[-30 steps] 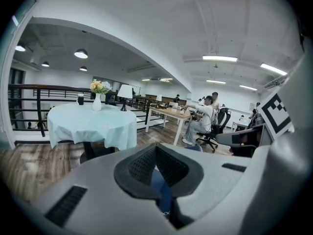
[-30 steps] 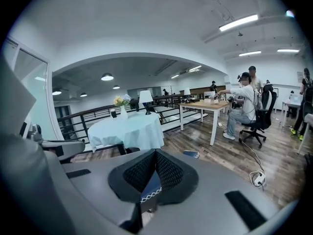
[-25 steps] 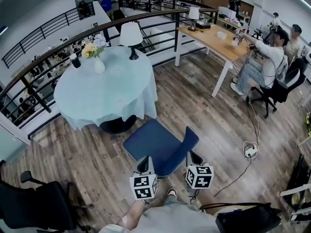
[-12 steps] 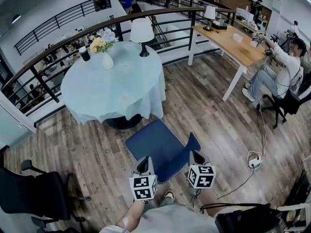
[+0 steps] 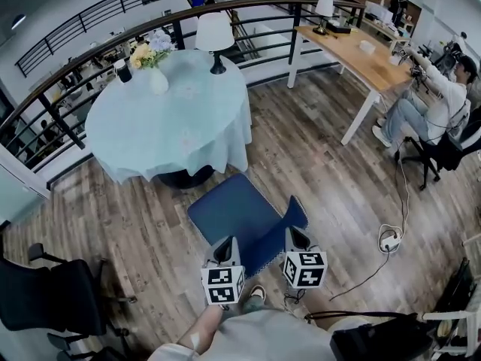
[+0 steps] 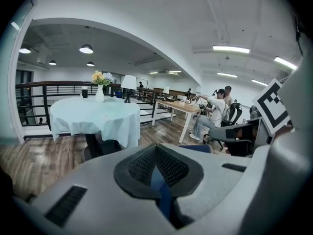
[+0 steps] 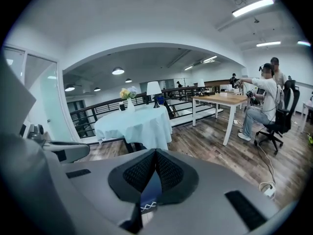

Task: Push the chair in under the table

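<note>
Well, both claws are pinched fully closed with nothing in them. The left claw and right claw sit with their tips at the near edge of the blue chair. The chair lies at their 12 o'clock, just short of the round counter at 11 o'clock. Against a second ago, the claws and chair look placed much the same.

Chair just before round table, seat outside it. Lamp, vase on table, far side. Desk behind, rt. Office chair near-left.
</note>
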{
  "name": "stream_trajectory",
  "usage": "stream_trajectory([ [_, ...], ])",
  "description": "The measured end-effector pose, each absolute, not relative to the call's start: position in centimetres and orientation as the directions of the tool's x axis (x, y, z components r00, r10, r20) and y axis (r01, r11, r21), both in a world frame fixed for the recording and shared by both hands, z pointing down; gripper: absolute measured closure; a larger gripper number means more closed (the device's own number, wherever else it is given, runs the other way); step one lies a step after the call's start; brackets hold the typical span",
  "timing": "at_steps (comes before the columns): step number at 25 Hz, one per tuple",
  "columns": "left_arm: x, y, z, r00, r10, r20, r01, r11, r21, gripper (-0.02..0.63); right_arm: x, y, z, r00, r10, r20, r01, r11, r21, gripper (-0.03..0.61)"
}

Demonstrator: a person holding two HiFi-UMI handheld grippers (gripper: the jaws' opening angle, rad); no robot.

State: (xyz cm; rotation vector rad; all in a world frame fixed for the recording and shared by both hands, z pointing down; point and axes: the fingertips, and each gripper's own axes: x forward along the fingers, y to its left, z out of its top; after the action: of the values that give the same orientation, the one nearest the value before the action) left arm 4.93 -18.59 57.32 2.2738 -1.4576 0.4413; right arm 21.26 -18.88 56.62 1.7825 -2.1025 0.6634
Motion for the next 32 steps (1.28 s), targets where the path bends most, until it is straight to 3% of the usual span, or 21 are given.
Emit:
stream_trajectory([
  [7, 8.3, -16.6, 59.8, 0.479, -0.702, 0.527, -0.868, -0.469, 0.165, 0.609, 23.0, -17.0, 58.0, -0.161, -0.826, 0.540, -0.987, 0.119, -0.112, 0.560],
  [14, 12.0, -13.8, 62.2, 0.561, -0.572, 0.599, -0.775, -0.617, 0.137, 0.442, 24.1, -15.0, 59.9, -0.168, -0.800, 0.576, -0.983, 0.094, -0.156, 0.550],
  [16, 12.7, -13.3, 62.8, 0.570, -0.553, 0.607, -0.751, -0.651, 0.113, 0.425, 23.9, -14.7, 60.4, -0.174, -0.790, 0.587, -0.982, 0.094, -0.164, 0.498],
  [22, 13.5, -12.4, 62.9, 0.595, -0.543, 0.593, -0.717, -0.691, 0.088, 0.420, 23.0, -13.8, 61.8, -0.220, -0.759, 0.613, -0.973, 0.122, -0.198, 0.463],
  [27, 14.4, -10.6, 63.6, 0.614, -0.463, 0.639, -0.646, -0.761, 0.070, 0.420, 21.9, -14.0, 62.6, -0.241, -0.738, 0.630, -0.968, 0.135, -0.212, 0.459],
  [32, 13.5, -10.4, 66.0, 0.572, -0.452, 0.684, -0.693, -0.713, 0.108, 0.424, 21.5, -14.2, 62.7, -0.239, -0.742, 0.627, -0.970, 0.150, -0.192, 0.460],
])
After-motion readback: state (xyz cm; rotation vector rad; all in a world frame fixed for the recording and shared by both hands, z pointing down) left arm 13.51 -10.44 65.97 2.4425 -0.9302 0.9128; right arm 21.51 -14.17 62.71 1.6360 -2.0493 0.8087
